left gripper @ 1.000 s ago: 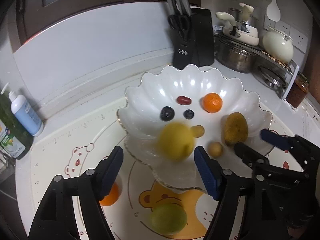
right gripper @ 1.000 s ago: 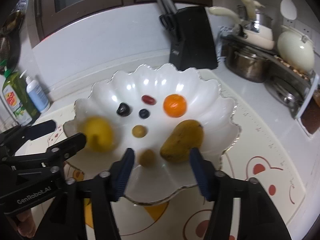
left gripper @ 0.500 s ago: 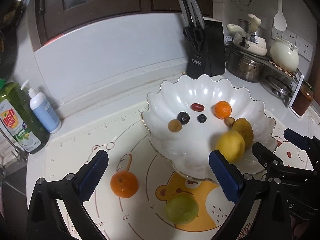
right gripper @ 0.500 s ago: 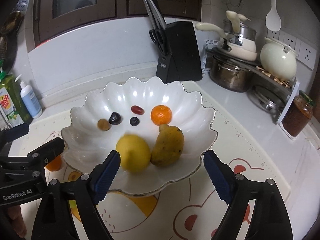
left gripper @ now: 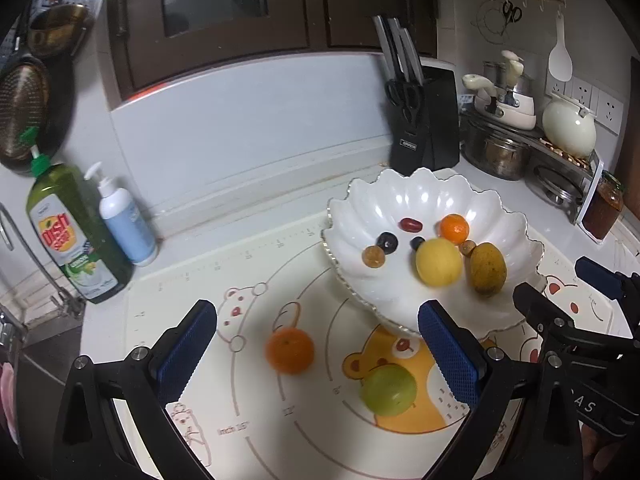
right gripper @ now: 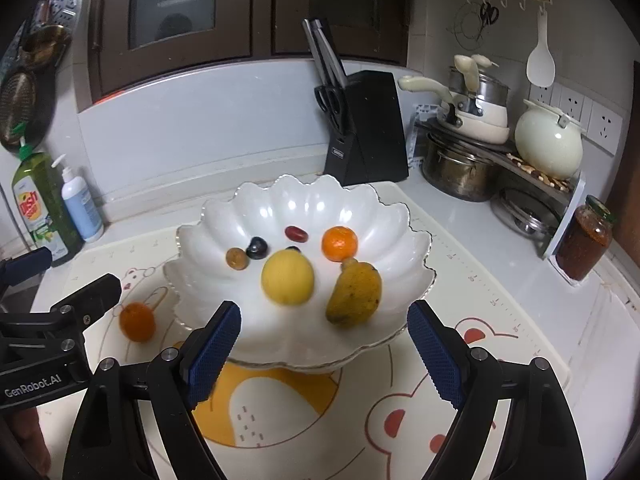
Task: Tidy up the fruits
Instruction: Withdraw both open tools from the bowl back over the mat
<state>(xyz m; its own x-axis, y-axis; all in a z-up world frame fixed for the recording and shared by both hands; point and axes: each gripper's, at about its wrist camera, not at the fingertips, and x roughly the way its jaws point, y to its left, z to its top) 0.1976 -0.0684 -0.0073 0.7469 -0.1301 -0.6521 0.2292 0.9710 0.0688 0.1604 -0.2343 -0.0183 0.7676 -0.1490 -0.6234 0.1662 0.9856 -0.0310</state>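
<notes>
A white scalloped bowl (left gripper: 400,204) (right gripper: 304,204) holds a yellow lemon (left gripper: 438,261) (right gripper: 287,277), a mango (left gripper: 488,268) (right gripper: 354,294), a small orange (left gripper: 455,227) (right gripper: 339,243) and several small dark fruits. On the bear mat an orange (left gripper: 290,350) (right gripper: 137,321) and a green fruit (left gripper: 389,390) lie loose. My left gripper (left gripper: 320,356) is open and empty above the orange. My right gripper (right gripper: 322,340) is open and empty before the bowl's near rim.
A green dish soap bottle (left gripper: 76,236) and a white pump bottle (left gripper: 124,216) stand at the left. A black knife block (right gripper: 366,128) stands behind the bowl. Pots, a white kettle (right gripper: 548,144) and a jar (right gripper: 586,240) fill the right.
The lemon left the left gripper and rolled across the bowl to rest beside the mango. Both grippers have pulled back and up; the left has swung left over the loose orange.
</notes>
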